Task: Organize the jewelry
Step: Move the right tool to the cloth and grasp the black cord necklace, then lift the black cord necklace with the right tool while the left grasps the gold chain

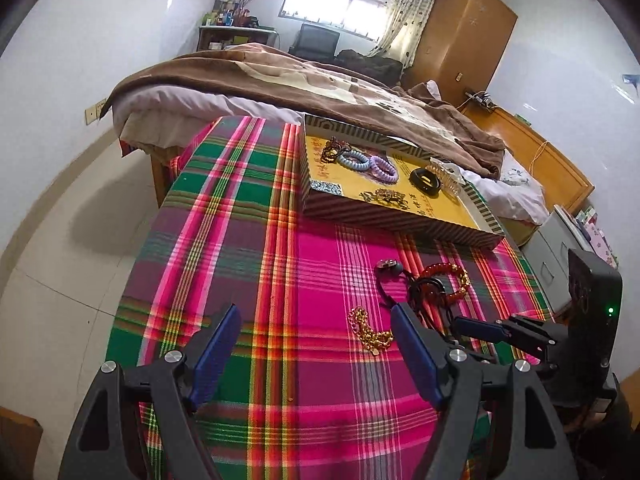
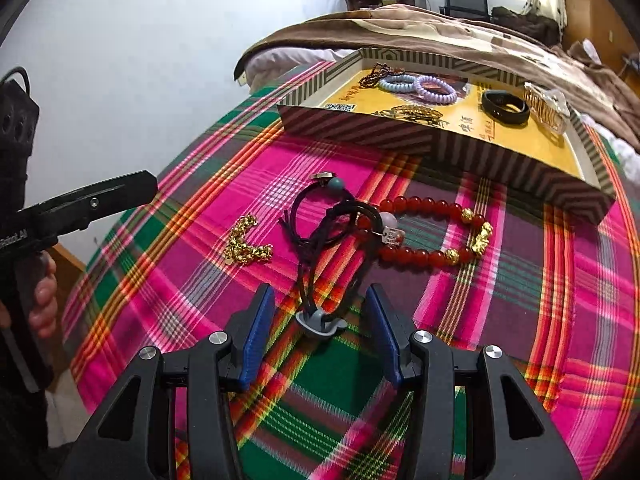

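The tangle of black elastic hair ties (image 2: pixel 332 232) lies mid-table, overlapping the red bead bracelet (image 2: pixel 430 232); soft, light, snag-prone, best pinched at its grey knot (image 2: pixel 320 322). The right claw (image 2: pixel 318 336) straddles it, jaws parted; the left claw (image 1: pixel 316 354) gapes empty.

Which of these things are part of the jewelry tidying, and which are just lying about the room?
Part of the job:
striped box
red bead bracelet
gold chain
black hair ties

Just lying about:
brown blanket
wardrobe
chair
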